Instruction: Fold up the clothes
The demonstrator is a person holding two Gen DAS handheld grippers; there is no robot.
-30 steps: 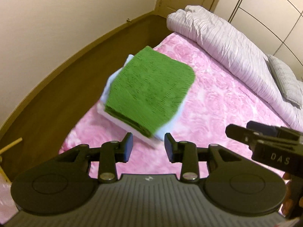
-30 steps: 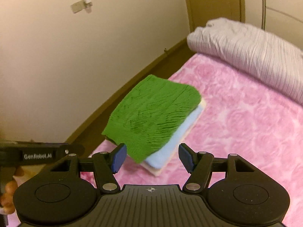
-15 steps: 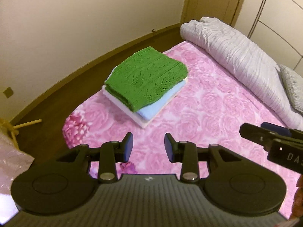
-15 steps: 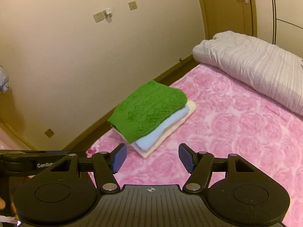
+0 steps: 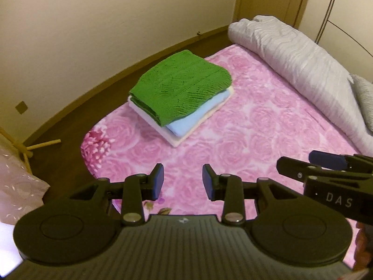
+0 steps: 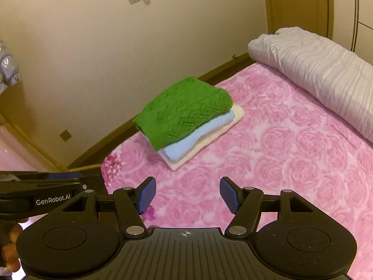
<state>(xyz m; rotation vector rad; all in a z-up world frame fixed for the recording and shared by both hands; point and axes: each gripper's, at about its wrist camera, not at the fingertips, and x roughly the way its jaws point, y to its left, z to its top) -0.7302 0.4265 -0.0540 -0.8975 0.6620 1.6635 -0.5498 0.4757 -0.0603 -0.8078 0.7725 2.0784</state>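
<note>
A folded green knit sweater tops a neat stack on the pink rose blanket, near the bed's corner. Under it lie a folded light blue garment and a cream one. My left gripper hangs open and empty well short of the stack, over the blanket. My right gripper is open and empty too, equally far back. Each gripper shows at the edge of the other's view.
A rolled grey-white duvet lies along the bed's far side, with a grey pillow beyond. Dark wood floor and a cream wall border the bed's left. A wooden stand leg and pale fabric sit lower left.
Both grippers have drawn back from the stack, which was right at the fingertips a second ago and now lies farther off. The stack itself has not moved. Both stayed open.
</note>
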